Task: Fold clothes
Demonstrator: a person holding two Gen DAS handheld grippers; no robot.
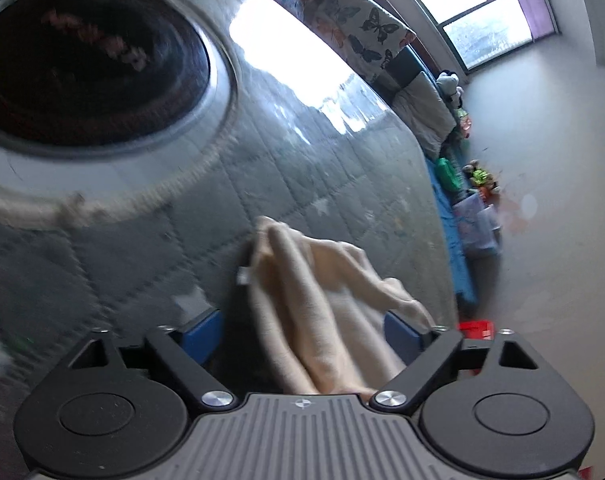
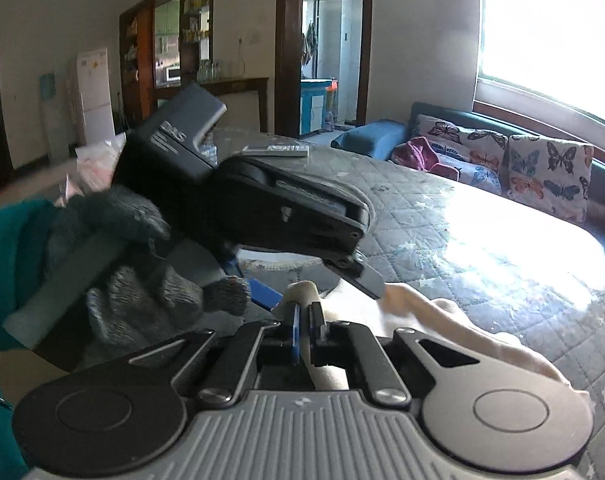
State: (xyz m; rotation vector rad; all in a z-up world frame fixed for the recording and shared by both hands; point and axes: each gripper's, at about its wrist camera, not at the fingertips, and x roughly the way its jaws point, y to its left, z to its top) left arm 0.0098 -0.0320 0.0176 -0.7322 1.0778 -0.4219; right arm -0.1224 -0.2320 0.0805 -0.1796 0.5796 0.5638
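The bed (image 2: 482,216), covered in a grey quilted spread, carries everything here, and most of its surface toward the sofa (image 2: 542,168) along the window side lies bare and sunlit. That is the open room for laying a garment out. The far edge of the bed runs close beside the sofa cushions, and the corner away from the window holds a flat remote-like item (image 2: 276,150), so the clear middle is the better place to work. In the left wrist view a large round basket (image 1: 102,152) with a pale rim sits on the bed, well over to one side, its inside dark.

The cream cloth (image 1: 322,300) lies bunched and creased on the near part of the bed, just below both tools. The step in hand looks like the first pickup: getting two holds on the garment so it can be lifted and spread.

The right gripper (image 2: 304,320) is clenched, its blue pads pressed together on a fold of the cream cloth. The left gripper (image 1: 306,332) stands wide, with the cloth running between its blue pads but not pinched. A gloved hand (image 2: 134,248) holds that left tool, seen just ahead of the right one.

The next move probably calls for the left gripper to pinch a ridge of fabric, then both hands to draw apart toward the bare middle.
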